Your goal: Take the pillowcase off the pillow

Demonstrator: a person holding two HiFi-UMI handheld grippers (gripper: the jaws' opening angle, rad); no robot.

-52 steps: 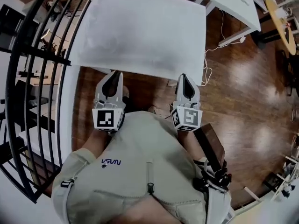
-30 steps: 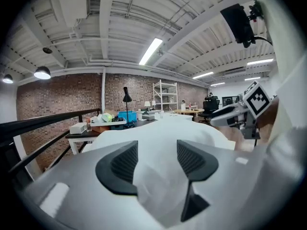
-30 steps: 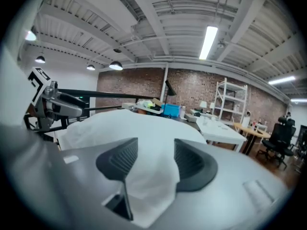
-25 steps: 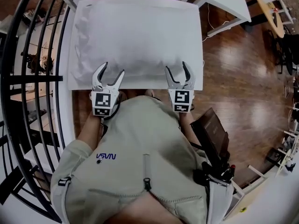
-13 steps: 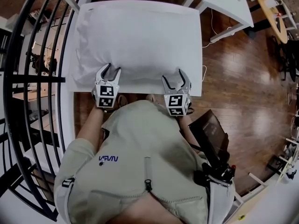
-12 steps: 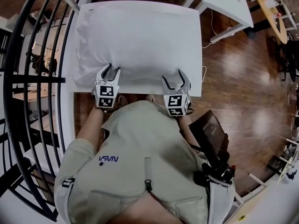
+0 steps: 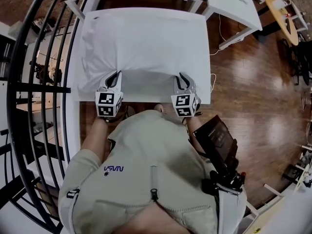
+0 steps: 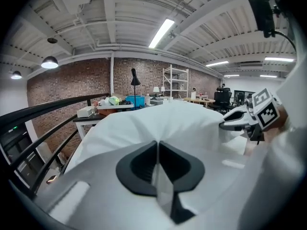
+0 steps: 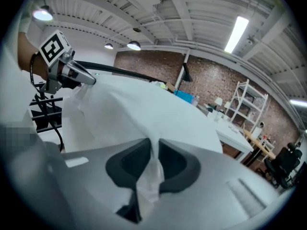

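One white pillow (image 7: pixel 146 38) in its pillowcase (image 7: pixel 146 80) covers the table (image 7: pixel 206 95). The left gripper (image 7: pixel 115 75) is clamped on the pillowcase at the pillow's seven o'clock; the right gripper (image 7: pixel 182 77), jaws just closing, nips a fold at five. The grasp looks made; next comes a steady pull. Where it opens, I can't tell.

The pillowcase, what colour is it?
The pillowcase is plain white, clearest in the head view.
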